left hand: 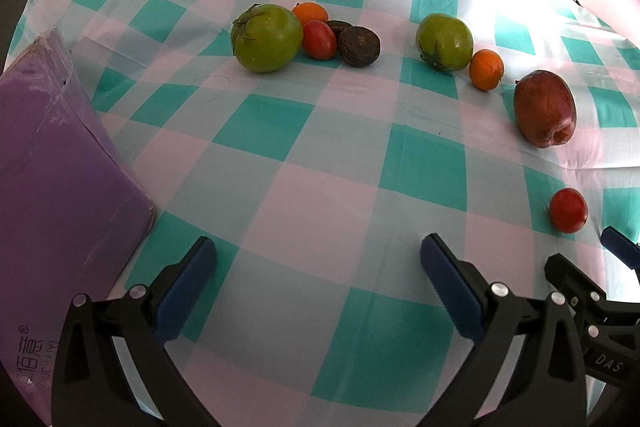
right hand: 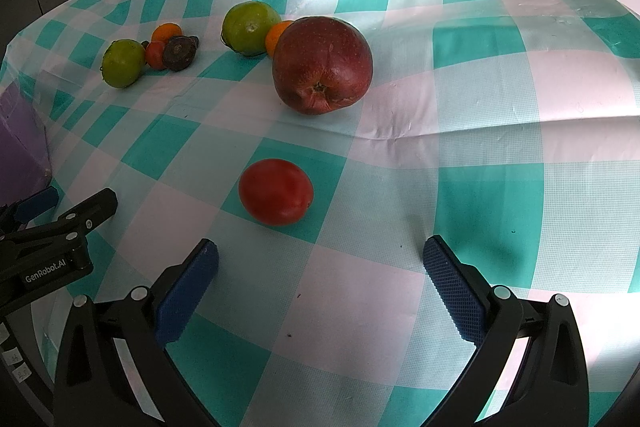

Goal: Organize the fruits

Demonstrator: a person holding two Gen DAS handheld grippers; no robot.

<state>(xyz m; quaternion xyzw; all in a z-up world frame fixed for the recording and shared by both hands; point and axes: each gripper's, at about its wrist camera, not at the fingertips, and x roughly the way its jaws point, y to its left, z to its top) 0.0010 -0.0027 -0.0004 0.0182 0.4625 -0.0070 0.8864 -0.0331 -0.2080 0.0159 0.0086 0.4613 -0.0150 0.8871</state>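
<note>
black tool (left hand: 318,289), blue ribbed pads (right hand: 452,293), silver screws

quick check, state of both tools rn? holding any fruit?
Left tool: open, empty, over bare tablecloth.
Right tool: open, empty; small red tomato lies just ahead of it, untouched.

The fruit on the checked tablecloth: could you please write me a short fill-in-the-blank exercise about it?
1. The number of large green tomatoes on the tablecloth is ____.
2. The fruit nearest the right gripper is a small ____ tomato.
3. Both the left gripper and the right one have their jaws ____.
4. The box at the left edge is ____ in colour.

Answers: two; red; open; purple
</note>
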